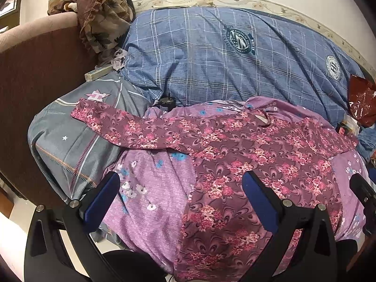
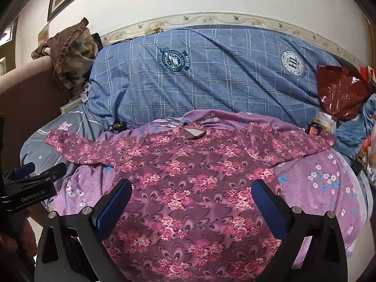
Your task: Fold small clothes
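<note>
Far left, 9 o'clock in left wrist view: grey star-print pillow [image 1: 70, 138] w/ the floral top's left sleeve [image 1: 110, 122] draped over it. Risk: sleeve end hangs off the flat area onto the pillow slope, so a fold toward centre could drag crooked or leave the cuff bunched.

Left gripper [image 1: 181, 197]: jaws spread wide, nothing between them, hovering just above the lilac flowered sheet [image 1: 150, 176] and the top's left edge. Risk: closing here could pinch sheet together w/ garment, since one blue pad [image 1: 103, 195] sits over sheet and the other over the top.

Centre: maroon floral long-sleeve top [image 2: 188, 171] spread flat on the bed, neckline [image 2: 193, 132] at 12 o'clock, hem toward 6 o'clock under the cameras. Not yet folded, by the look of it. Busy print on a patterned sheet makes the real edges hard to pick out; a misjudged edge means an uneven fold.

Right gripper [image 2: 191, 209]: also released, jaws wide, empty, poised over the top's mid-body. Risk: grabbing mid-panel rather than a hem or shoulder would just lift a tent of cloth, prob. wrinkling it.

Behind, 12 o'clock: blue plaid duvet [image 2: 211, 82] bulked up close to the neckline; little room to slide the top back.

Right, 2–3 o'clock: right sleeve [image 2: 305, 141] reaching toward a red plastic bag [image 2: 340, 91] and denim item [image 2: 352, 134]. Sweeping the sleeve could snag or knock that clutter.
</note>
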The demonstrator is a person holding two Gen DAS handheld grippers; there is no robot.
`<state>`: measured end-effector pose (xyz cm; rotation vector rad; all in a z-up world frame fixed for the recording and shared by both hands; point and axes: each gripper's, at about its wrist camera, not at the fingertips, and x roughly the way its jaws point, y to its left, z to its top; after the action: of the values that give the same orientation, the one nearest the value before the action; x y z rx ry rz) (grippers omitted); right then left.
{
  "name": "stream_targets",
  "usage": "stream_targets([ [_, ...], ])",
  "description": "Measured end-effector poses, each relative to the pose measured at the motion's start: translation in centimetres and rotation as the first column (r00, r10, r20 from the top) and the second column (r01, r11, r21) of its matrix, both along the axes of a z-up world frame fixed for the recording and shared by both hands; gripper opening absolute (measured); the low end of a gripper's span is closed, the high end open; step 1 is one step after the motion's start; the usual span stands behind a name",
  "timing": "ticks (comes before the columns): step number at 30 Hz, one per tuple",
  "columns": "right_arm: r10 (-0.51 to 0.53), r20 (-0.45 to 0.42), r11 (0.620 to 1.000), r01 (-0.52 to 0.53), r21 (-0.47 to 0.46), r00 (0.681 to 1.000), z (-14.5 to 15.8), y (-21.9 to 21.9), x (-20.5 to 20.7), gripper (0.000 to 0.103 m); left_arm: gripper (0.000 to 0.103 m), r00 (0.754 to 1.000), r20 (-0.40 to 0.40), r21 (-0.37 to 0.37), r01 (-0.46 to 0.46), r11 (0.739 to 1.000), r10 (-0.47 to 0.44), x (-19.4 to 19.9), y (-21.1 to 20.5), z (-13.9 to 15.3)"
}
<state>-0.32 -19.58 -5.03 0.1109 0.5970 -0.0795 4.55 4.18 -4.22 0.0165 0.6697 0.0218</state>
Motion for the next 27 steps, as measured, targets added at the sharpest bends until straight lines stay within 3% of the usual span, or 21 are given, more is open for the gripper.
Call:
stream_targets([
  [10,0.035,-0.026,0.999,-0.036,-0.015,0.999,-0.4,2.9,1.7,0.102,0.103,0.998,-0.019,-0.013,-0.060,0.998,0.059,1.7,3.9,-1.1],
  [17,0.052,-0.046,0.998,-0.053,-0.023,0.998,-1.2,4.2,3.2,0.101,0.103,0.986,-0.036,0.010,-0.160,0.987,0.161,4.0,9.0,-2.4],
  [21,0.062,-0.068,0.998,-0.064,-0.026,0.996,-2.2,4.6,4.0,0.101,0.103,0.964,-0.027,0.038,-0.262,0.964,0.263,6.7,13.6,-2.7],
  [27,0.056,-0.113,0.998,-0.058,-0.016,0.992,-4.0,4.3,5.0,0.101,0.103,0.910,-0.048,0.042,-0.409,0.912,0.411,13.9,20.6,-3.5],
])
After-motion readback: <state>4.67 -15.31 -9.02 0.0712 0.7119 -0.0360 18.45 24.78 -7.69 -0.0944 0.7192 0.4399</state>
